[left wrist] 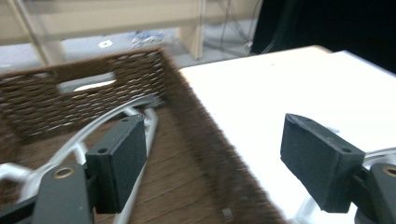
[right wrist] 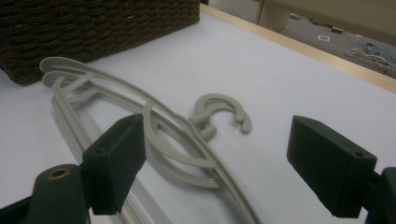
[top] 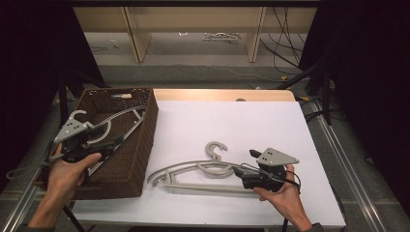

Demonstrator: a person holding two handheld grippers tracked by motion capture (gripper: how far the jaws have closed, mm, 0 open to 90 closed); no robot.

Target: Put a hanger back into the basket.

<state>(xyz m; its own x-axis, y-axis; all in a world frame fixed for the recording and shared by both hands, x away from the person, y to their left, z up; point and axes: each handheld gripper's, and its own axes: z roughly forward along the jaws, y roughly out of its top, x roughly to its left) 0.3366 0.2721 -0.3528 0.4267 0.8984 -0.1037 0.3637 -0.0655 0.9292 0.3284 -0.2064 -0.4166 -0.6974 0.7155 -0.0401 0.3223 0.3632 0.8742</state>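
A brown woven basket [top: 151, 121] stands at the table's left, and a grey plastic hanger [top: 121, 116] lies inside it. My left gripper [top: 112, 145] hovers over the basket's near right part, open, with nothing between its fingers. In the left gripper view its jaws [left wrist: 215, 158] straddle the basket's right wall [left wrist: 196, 102], and the hanger [left wrist: 84, 135] lies below. Two more grey hangers [top: 193, 170] lie stacked on the white table. My right gripper [top: 244, 162] stands open at their right end. In the right gripper view the hangers [right wrist: 187, 140] run between the spread jaws [right wrist: 215, 163] untouched.
The white tabletop [top: 241, 121] stretches beyond the hangers to a wooden strip [top: 222, 94] at the far edge. Beyond it lie the floor, cables [top: 285, 53] and wooden furniture legs [top: 138, 38]. Dark curtains close both sides.
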